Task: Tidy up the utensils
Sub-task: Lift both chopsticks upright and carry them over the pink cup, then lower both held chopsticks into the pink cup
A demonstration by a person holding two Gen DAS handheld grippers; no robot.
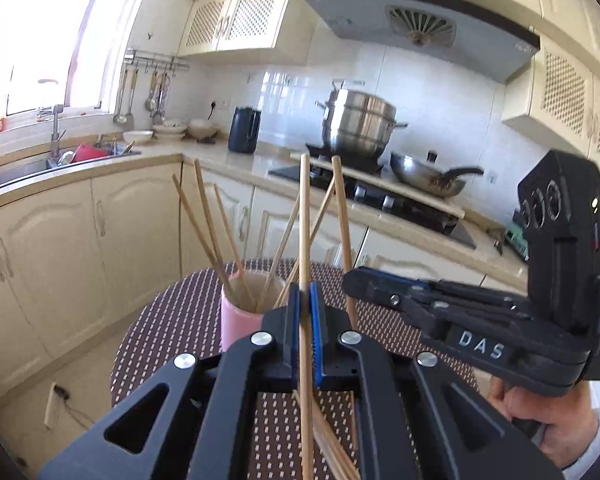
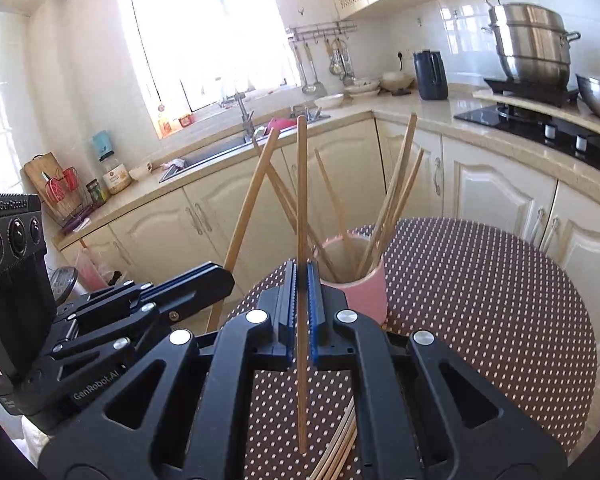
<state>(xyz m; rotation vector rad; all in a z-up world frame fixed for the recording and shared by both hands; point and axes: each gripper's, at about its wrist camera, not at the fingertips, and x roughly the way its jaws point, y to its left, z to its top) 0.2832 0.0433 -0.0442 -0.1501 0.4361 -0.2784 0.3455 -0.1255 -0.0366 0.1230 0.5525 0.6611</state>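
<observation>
A pink cup [image 1: 236, 322] [image 2: 366, 294] stands on the round dotted table and holds several wooden chopsticks [image 1: 204, 224] [image 2: 396, 196]. My left gripper [image 1: 305, 292] is shut on one upright chopstick [image 1: 305, 216], just right of the cup. My right gripper [image 2: 302, 276] is shut on another upright chopstick [image 2: 301, 184], just left of the cup. The right gripper [image 1: 352, 280] shows in the left wrist view with its chopstick [image 1: 342, 216]; the left gripper [image 2: 220, 276] shows in the right wrist view with its chopstick [image 2: 248, 204]. Loose chopsticks [image 1: 328, 436] [image 2: 336, 448] lie on the table below the grippers.
The round table [image 1: 172, 328] [image 2: 480, 300] has a brown dotted cover. Behind it run cream cabinets [image 1: 100, 240], a sink [image 2: 204, 158], and a stove [image 1: 364, 192] with a steamer pot [image 1: 358, 124] and a wok [image 1: 428, 176]. A dark kettle [image 2: 431, 76] stands on the counter.
</observation>
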